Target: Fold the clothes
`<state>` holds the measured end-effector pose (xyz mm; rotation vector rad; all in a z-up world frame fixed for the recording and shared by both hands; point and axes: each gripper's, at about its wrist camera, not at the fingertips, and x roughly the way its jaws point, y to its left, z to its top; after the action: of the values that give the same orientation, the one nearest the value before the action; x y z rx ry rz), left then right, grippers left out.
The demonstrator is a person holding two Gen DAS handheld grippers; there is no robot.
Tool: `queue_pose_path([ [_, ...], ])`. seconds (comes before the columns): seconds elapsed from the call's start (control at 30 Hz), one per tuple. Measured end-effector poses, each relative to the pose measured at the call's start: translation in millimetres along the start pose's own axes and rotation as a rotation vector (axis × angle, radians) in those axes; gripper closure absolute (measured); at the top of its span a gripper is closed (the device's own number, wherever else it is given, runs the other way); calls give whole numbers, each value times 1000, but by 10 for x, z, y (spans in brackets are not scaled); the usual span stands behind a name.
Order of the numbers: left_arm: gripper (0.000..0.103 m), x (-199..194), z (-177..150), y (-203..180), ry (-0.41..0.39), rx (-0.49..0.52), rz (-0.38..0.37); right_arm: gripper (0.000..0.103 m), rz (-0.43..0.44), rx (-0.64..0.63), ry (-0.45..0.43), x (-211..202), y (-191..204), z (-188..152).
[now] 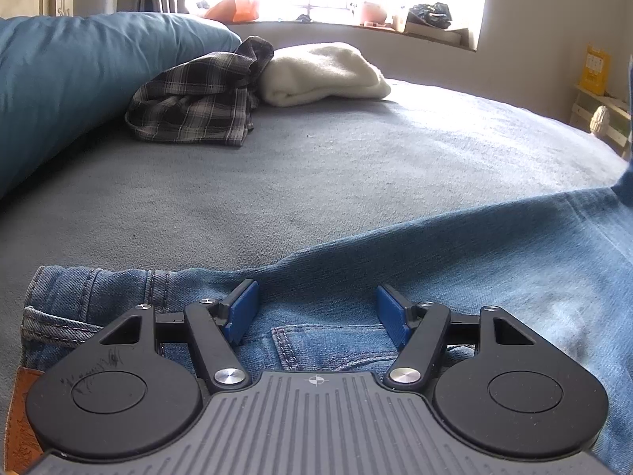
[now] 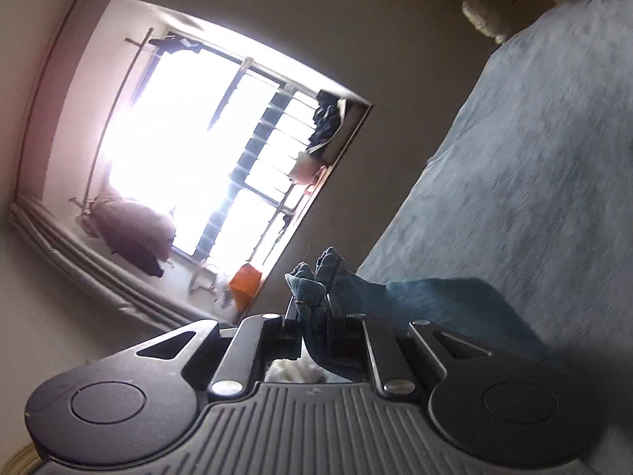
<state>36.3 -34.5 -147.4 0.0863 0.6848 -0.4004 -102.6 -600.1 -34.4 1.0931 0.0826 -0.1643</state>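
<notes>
Jeans [image 1: 455, 261] lie spread on the grey-blue bed cover [image 1: 316, 166], waistband at our left and the legs running off to our right, so their long axis goes across the bed from one of our grippers toward the other. Our left gripper [image 1: 316, 312] sits low over the waist end, its blue pads [image 1: 243, 308] wide apart with a back pocket and belt loop showing between them; it has hold of nothing, and we cannot tell whether the fingertips touch the denim or hover just above it. Our right gripper [image 2: 314, 308] is closed tight on a bunched piece of denim [image 2: 316, 273], which pokes out past the fingertips. That view is tilted and blurred, with the window [image 2: 190, 142] swung sideways, so we judge the right hand is lifted off the bed and in motion, the cloth trailing down from it to the cover.

What matters for the coming move is this: the held end is on the right and up in the air, while the waist end lies flat under the open left fingers. We judge a lengthwise fold is in hand, the raised end to be brought over toward the waistband, with the left gripper the nearer one to pin that end.

Farther back, a crumpled plaid shirt [image 1: 198, 95] touches a folded cream blanket [image 1: 324, 75].
</notes>
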Motion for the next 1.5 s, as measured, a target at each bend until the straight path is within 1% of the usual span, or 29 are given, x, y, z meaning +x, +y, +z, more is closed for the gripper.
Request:
queue_pose_path([
  [0.13,37,-3,-7,-9,-3,5,2,92,94,38,64,10,284,-507],
  [0.3,37,-10,-22,-16,-8,6,1,92,176,48,172,83,601,-1152],
  [0.4,37,-16,-35,-22,-13,9,3,92,226,92,217,92,720,-1512],
  [0.5,37,-21,-42,-28,-18,11,5,92,249,137,275,143,768,-1832],
  [0.6,37,-26,-46,-35,-21,12,8,92,241,160,346,222,791,-2101],
  [0.7,37,-31,-47,-41,-21,13,9,92,238,142,407,273,832,-2347],
  [0.8,37,-31,-38,-39,-17,11,9,92,239,133,438,284,851,-2518],
  [0.9,37,-31,-22,-32,-11,8,6,92,234,177,455,307,811,-2600],
  [1.07,37,-39,55,36,19,-28,-23,92,215,175,490,335,793,-2735],
  [1.17,36,-100,93,136,28,-92,-61,92,212,169,509,365,803,-2802],
  [1.27,36,-236,142,258,34,-179,-90,92,209,162,523,392,818,-2860],
  [1.33,36,-391,161,362,9,-243,-118,92,208,163,530,411,817,-2884],
  [1.4,36,-564,162,458,-20,-292,-137,92,211,146,558,489,857,-2944],
  [1.5,36,-828,104,634,-29,-357,-138,92,215,122,598,604,917,-3033],
])
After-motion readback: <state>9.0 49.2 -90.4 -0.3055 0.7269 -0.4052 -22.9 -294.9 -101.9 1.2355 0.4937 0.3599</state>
